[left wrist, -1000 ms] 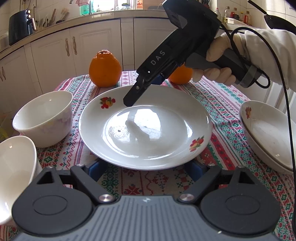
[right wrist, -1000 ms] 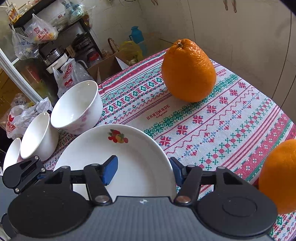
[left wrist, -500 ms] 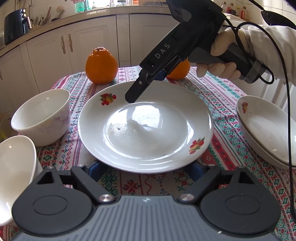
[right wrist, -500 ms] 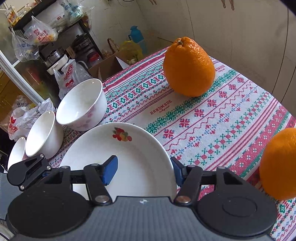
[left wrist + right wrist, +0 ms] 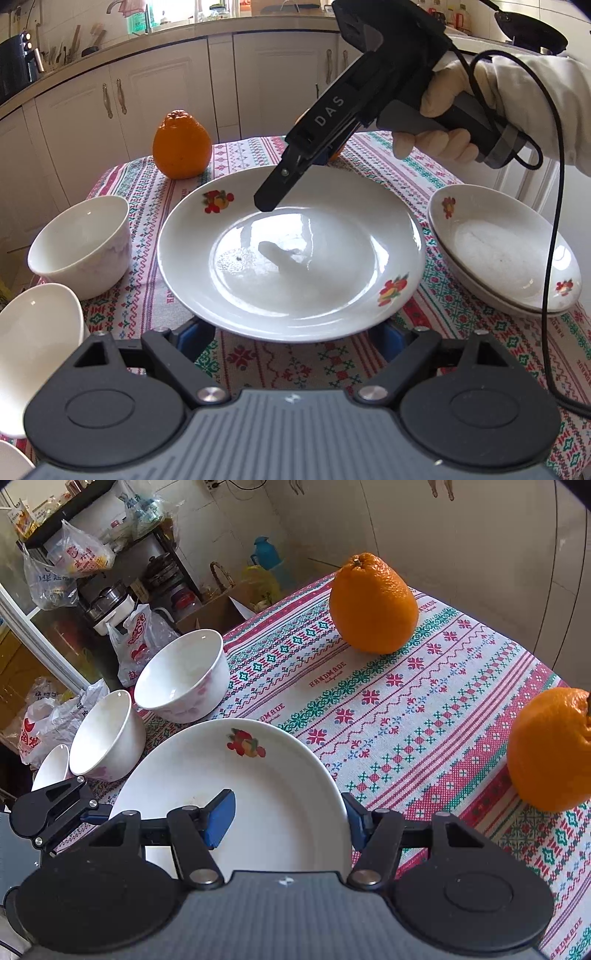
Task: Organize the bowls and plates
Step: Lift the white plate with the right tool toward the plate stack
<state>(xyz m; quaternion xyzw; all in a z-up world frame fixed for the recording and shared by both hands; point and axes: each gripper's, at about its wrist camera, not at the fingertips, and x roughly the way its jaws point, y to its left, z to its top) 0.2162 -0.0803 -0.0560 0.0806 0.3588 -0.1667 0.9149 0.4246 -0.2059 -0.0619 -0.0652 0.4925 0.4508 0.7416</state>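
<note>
A white plate [image 5: 295, 258] with fruit prints hangs just above the patterned tablecloth [image 5: 424, 173], held from two sides. My left gripper [image 5: 293, 334] is shut on its near rim, both blue pads tucked under the edge. My right gripper [image 5: 295, 181], held by a gloved hand [image 5: 443, 110], straddles the far rim. In the right wrist view the plate [image 5: 258, 794] fills the gap of the right gripper [image 5: 288, 819]: one pad lies on the inside and the other against the outer edge. A left finger [image 5: 55, 808] shows at the plate's far side.
Two white bowls [image 5: 81, 243] [image 5: 33, 350] stand left of the plate; the right wrist view shows three bowls [image 5: 184, 675] [image 5: 107, 734] [image 5: 51, 768] in a row. Stacked plates [image 5: 506, 251] sit at the right. Oranges [image 5: 373, 602] [image 5: 550, 749] stand at the far edge. Cupboards lie beyond.
Both grippers have risen a little and drifted across the table with the plate, which keeps its place in both views. The bowls, oranges and stacked plates have shifted in view.
</note>
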